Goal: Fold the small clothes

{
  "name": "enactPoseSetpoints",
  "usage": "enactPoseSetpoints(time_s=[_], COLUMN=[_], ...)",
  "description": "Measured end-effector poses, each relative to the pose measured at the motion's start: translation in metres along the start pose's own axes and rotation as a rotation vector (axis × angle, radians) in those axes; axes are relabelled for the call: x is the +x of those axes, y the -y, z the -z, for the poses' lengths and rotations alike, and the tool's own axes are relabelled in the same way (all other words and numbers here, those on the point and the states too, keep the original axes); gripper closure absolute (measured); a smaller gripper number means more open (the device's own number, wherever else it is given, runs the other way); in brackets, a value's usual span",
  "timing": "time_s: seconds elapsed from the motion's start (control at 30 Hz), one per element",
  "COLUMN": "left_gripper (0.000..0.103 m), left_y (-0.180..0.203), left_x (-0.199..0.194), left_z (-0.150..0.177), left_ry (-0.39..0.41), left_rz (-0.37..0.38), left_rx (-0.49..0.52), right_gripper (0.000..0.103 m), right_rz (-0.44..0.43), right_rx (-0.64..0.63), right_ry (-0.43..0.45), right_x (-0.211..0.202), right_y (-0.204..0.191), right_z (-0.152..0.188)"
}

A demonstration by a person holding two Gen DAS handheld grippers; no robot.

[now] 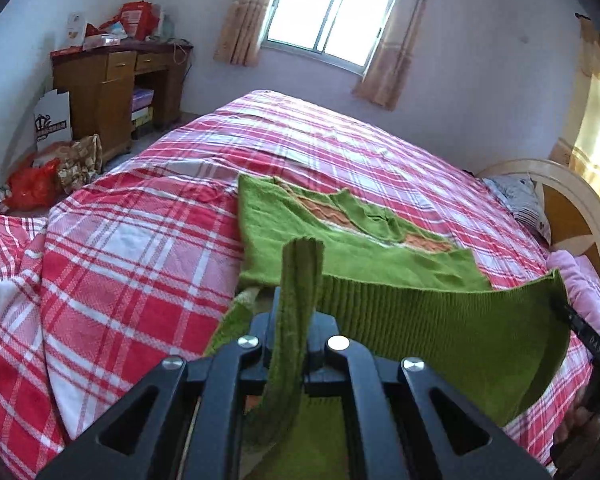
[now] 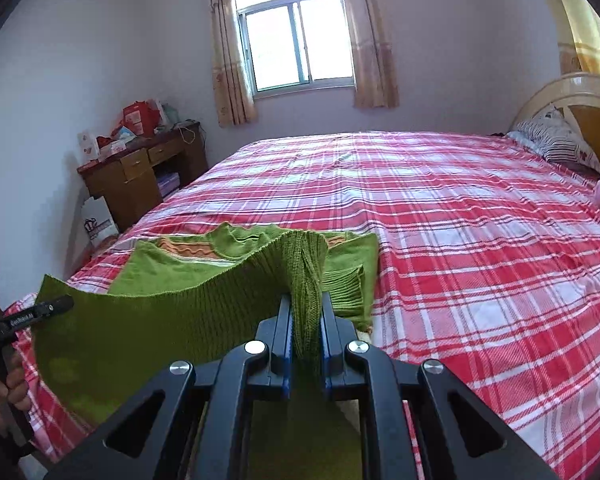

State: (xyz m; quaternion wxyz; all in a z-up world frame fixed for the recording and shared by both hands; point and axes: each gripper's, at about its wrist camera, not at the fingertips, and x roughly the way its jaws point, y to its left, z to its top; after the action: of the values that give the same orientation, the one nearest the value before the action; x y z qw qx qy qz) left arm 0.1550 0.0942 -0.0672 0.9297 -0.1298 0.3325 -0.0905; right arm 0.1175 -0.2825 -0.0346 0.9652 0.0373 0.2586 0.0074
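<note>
Red-and-white plaid bedsheet (image 2: pixel 460 240) lies flat and uncluttered under a green knitted sweater (image 1: pixel 340 256); left tongs (image 1: pixel 296 312) and right tongs (image 2: pixel 306 320) each clench its ribbed hem.

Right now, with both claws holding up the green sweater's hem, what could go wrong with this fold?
1. The left claw pinches only a thin bunch of the green sweater; it might slip free.
2. The ribbed hem sags between the claws, so the fold may land crooked.
3. The right claw grips bunched knit, possibly leaving a crease.

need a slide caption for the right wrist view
Right hand-held gripper shut on green sweater hem, lifting it above the plaid bed.
</note>
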Motion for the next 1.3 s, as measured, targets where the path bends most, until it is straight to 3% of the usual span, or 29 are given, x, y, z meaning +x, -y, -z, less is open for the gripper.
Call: enactPoseSetpoints(time_s=[0.4, 1.3], left_gripper=[0.098, 0.098], left_y=[0.014, 0.031], left_x=[0.032, 0.082], left_z=[-0.015, -0.059], left_ry=[-0.040, -0.056], left_rz=[-0.090, -0.147], left_rx=[0.045, 0.064], right_gripper=[0.093, 0.093], right_rz=[0.033, 0.080], right_rx=[-0.002, 0.030], right_ry=[-0.024, -0.048], right_x=[0.029, 0.082], right_y=[0.002, 0.015], right_z=[-0.007, -0.033])
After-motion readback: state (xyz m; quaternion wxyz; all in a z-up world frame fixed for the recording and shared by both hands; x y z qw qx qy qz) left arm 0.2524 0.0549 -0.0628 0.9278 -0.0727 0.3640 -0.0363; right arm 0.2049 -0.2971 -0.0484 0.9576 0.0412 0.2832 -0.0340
